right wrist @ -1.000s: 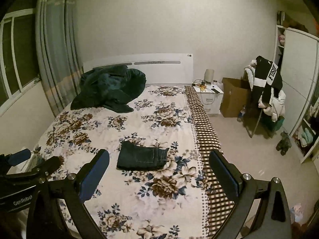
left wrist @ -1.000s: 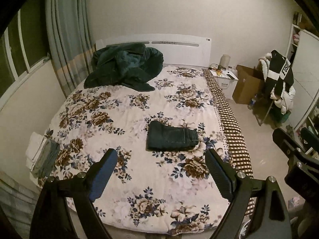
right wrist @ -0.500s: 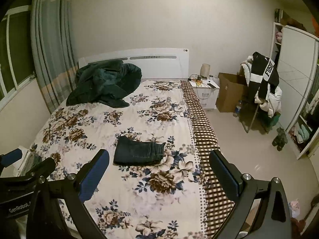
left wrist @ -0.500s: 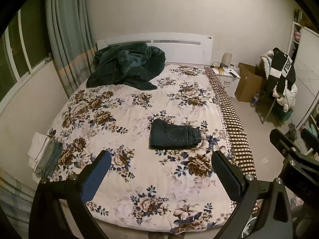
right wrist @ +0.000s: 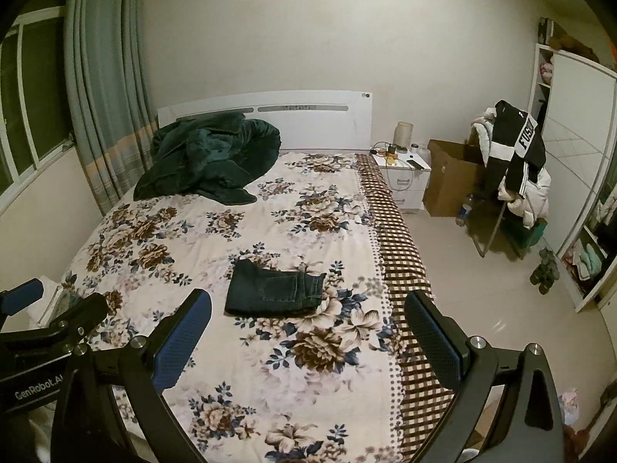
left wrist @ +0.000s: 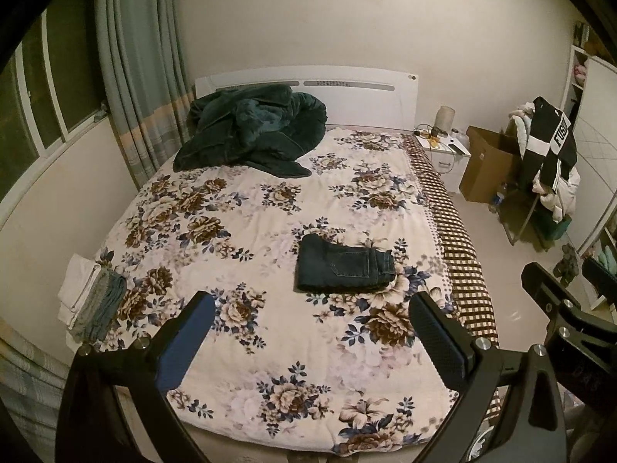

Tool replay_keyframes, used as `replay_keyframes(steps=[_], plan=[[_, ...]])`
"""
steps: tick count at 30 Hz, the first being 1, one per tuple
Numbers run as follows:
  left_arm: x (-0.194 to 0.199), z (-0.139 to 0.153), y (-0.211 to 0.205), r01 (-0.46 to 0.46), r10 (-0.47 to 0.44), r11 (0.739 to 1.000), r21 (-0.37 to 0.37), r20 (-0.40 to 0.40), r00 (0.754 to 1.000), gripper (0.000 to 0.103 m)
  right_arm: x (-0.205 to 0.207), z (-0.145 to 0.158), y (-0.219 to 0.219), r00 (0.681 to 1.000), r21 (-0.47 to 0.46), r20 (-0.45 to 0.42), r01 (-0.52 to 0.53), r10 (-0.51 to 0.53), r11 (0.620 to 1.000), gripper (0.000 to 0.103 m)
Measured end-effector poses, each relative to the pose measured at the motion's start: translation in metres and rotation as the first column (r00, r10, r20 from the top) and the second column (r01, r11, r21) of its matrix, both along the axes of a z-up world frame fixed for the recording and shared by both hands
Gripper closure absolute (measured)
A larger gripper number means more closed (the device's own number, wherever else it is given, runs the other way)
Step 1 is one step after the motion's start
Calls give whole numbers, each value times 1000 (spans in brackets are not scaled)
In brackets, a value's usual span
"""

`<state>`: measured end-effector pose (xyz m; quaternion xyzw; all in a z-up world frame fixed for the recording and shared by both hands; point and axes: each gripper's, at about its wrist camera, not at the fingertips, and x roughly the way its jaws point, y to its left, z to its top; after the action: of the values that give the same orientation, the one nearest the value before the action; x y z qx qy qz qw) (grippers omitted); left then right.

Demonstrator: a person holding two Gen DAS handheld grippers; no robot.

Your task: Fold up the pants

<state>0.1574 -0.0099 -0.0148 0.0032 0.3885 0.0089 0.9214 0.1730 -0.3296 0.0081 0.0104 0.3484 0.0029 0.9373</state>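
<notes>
A big bed with a white flowery cover (left wrist: 239, 231) fills most of the room. Its white headboard (left wrist: 308, 88) stands against the wall. A dark green fluffy blanket (left wrist: 250, 131) lies in a heap at the head of the bed, on the window side. A brown checked cloth strip (left wrist: 459, 247) runs down the other side of the bed. A brown cardboard box (left wrist: 484, 166) sits on the floor near a small white bedside cabinet (left wrist: 447, 154).

The dark blue folded pants (left wrist: 343, 268) lie flat on the bed cover, in a neat block, a little toward the checked side. Nothing touches them. A small stack of white and grey folded clothes (left wrist: 90, 301) rests at the bed's window-side edge.

The left gripper (left wrist: 312, 332) hangs above the foot of the bed. Its two fingers are wide apart with nothing between them. The right gripper (right wrist: 308, 328) is just beside it, also spread wide and holding nothing. Both are well apart from the pants.
</notes>
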Motion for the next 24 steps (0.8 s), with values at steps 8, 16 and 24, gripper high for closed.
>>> replay_keyframes(steps=[8,16,24], plan=[[-1,4,5,-12,12,1000,0,7,1000,0,-1,0,1,1000,3,-3,-3,3,1000,1],[-3,7,11,-26,26,1000,4,13,1000,0,-4,1,4,1000,5,1,-4,4,1000,1],[-5,7,11,-28,28,1000,1,14,1000,0,-3,0,3,1000,5,0,-5,5,1000,1]])
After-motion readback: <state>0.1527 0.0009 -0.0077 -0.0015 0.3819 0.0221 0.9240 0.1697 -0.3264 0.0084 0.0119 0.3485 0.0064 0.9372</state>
